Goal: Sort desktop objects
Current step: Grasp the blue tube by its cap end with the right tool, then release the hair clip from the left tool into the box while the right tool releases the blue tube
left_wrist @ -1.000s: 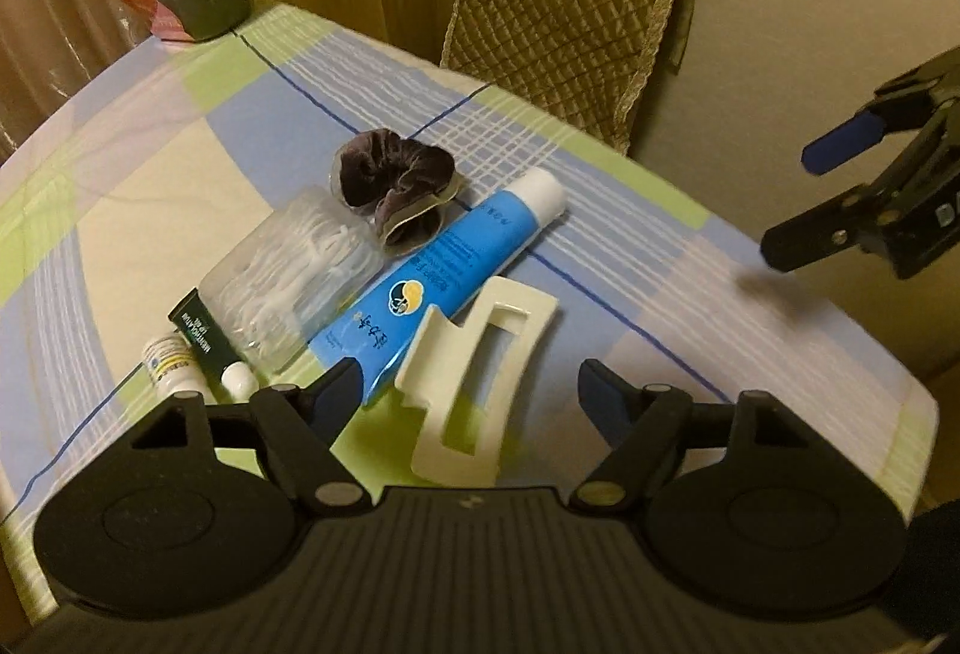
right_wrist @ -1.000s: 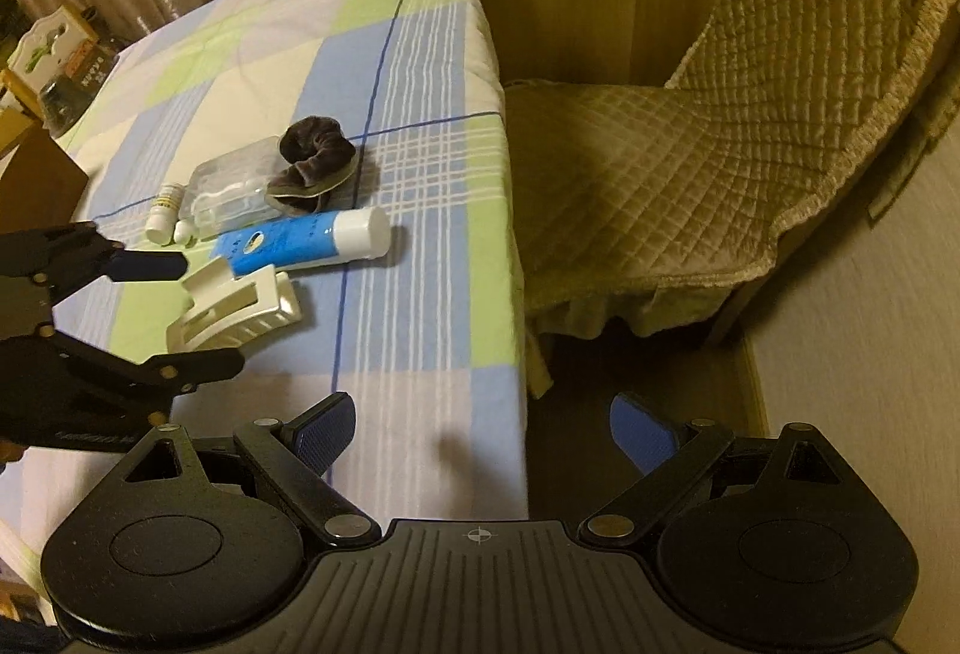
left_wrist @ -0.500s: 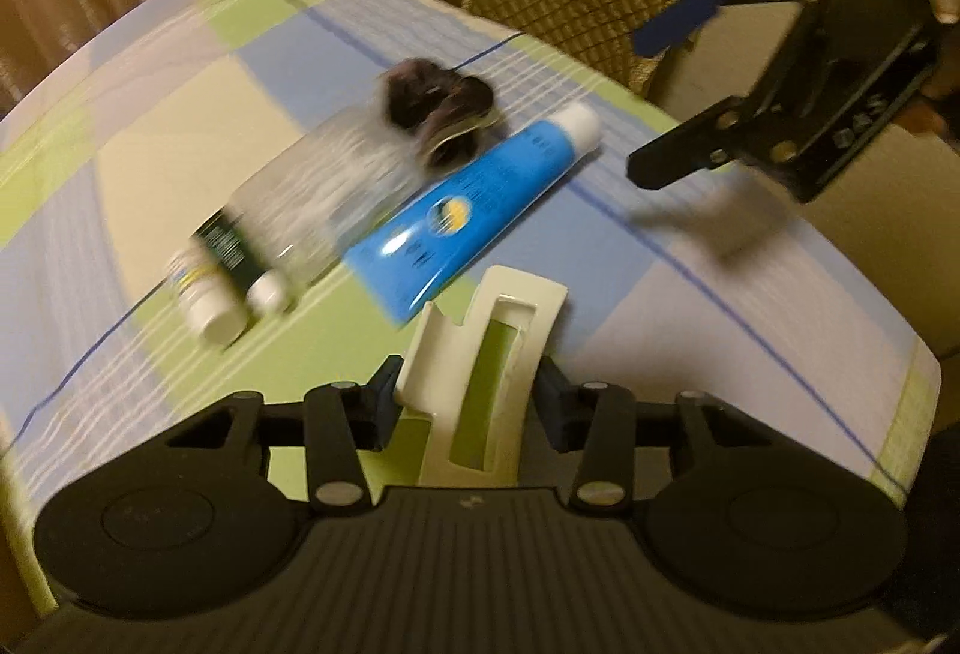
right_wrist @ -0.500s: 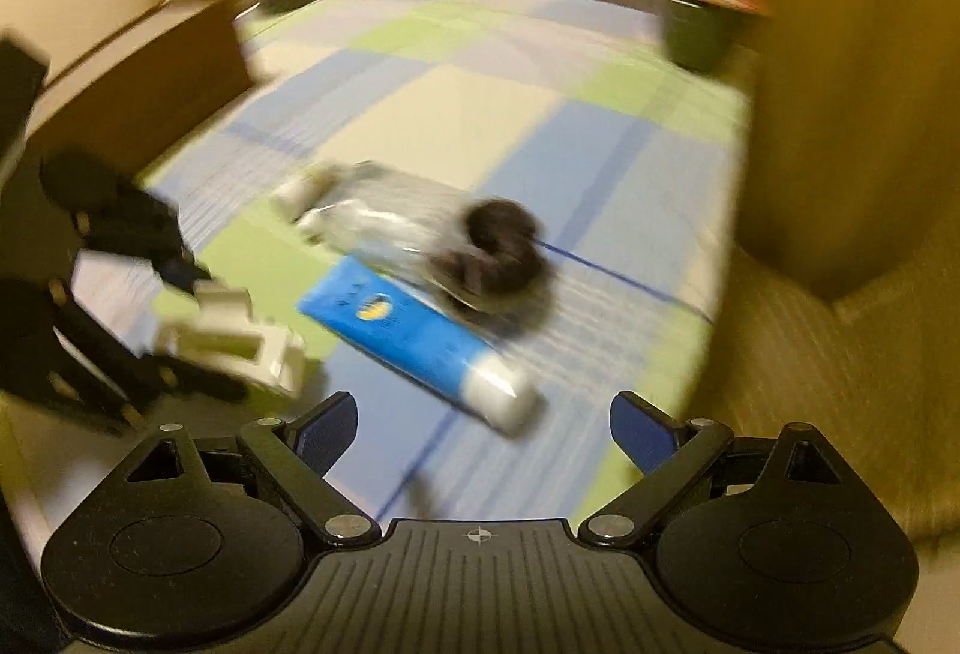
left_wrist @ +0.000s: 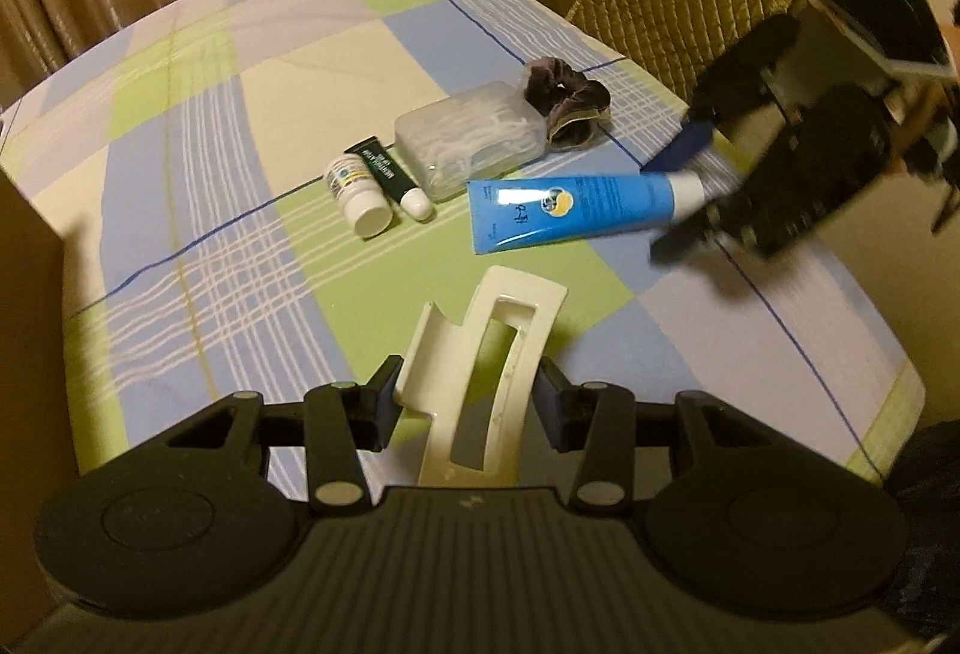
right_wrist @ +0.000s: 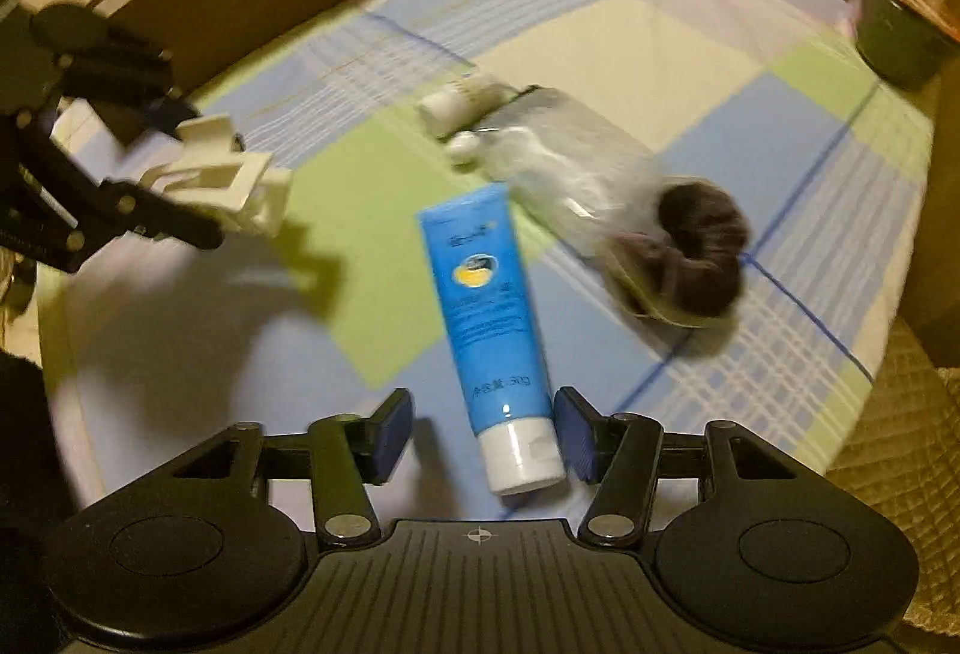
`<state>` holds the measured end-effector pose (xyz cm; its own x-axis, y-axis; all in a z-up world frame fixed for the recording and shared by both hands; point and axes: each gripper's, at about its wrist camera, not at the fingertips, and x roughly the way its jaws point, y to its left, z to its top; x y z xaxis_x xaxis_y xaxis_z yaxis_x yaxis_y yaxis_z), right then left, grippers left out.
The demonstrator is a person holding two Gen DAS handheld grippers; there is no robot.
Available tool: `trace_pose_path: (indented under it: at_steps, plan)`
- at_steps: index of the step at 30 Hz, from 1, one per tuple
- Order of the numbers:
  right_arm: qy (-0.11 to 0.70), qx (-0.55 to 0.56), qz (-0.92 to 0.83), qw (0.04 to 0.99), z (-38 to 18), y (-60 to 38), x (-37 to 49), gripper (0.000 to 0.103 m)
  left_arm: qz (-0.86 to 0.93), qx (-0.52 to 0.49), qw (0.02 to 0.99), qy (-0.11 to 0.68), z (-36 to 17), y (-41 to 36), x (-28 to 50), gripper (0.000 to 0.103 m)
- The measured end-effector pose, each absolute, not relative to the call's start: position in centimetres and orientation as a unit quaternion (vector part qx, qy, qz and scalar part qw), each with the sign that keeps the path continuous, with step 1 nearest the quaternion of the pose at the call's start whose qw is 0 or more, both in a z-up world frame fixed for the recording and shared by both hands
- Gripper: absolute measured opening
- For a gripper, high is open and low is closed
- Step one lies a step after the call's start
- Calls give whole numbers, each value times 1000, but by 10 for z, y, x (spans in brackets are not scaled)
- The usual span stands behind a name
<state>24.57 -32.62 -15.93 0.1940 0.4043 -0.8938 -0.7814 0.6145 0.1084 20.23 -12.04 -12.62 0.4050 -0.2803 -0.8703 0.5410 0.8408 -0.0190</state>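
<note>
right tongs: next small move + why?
Probably close the right tongs on the blue tube. Its white cap end already lies between the open fingers, touching or nearly touching the right-hand pad, with a gap on the other side. The left tongs are busy, shut on the white hair claw.

We see a cream clip (left_wrist: 480, 354) and a blue tube (left_wrist: 570, 210) with a white cap. The counter (left_wrist: 270, 72) cloth is checked blue, green and cream.

Tube (left_wrist: 576, 210) before floss box (left_wrist: 471, 141); scrunchie (left_wrist: 567, 99) right, two small tubes (left_wrist: 375, 183) left.
</note>
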Motion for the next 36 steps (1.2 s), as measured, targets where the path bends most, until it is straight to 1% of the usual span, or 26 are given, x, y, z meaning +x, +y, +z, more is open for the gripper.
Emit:
trace_pose_path:
  at_steps: [3,7,8,9,10,13,15,17,20,26,31,36]
  plan:
    - [481,-210,383,760,-164,-313,244,56,-244,132,826,490,-127,-118,203,41]
    - [487,-203,361,769,-171,-301,253,55,-238,134,827,491,-124,-114,201,41]
    - [488,-206,355,770,-172,-298,253,52,-239,132,828,490,-123,-112,199,41]
    - [495,-205,344,771,-172,-296,253,37,-238,131,828,490,-121,-111,198,41]
    - [502,-203,333,772,-171,-295,253,32,-237,131,828,491,-120,-110,196,41]
    - [528,-186,319,765,-167,-286,250,30,-235,123,828,494,-116,-104,194,41]
    - [547,-151,309,763,-168,-285,247,30,-236,117,830,492,-112,-98,191,41]
    - [580,-67,301,754,-166,-291,249,29,-237,115,832,488,-106,-93,190,41]
    - [603,45,291,741,-166,-296,252,29,-241,113,836,480,-97,-82,188,41]
    - [607,233,284,704,-157,-295,248,29,-245,110,843,465,-75,-49,186,41]
    - [576,312,294,696,-136,-266,243,29,-241,111,856,443,-45,-6,181,41]
    - [538,324,321,709,-107,-207,244,29,-227,114,875,413,-9,49,174,41]
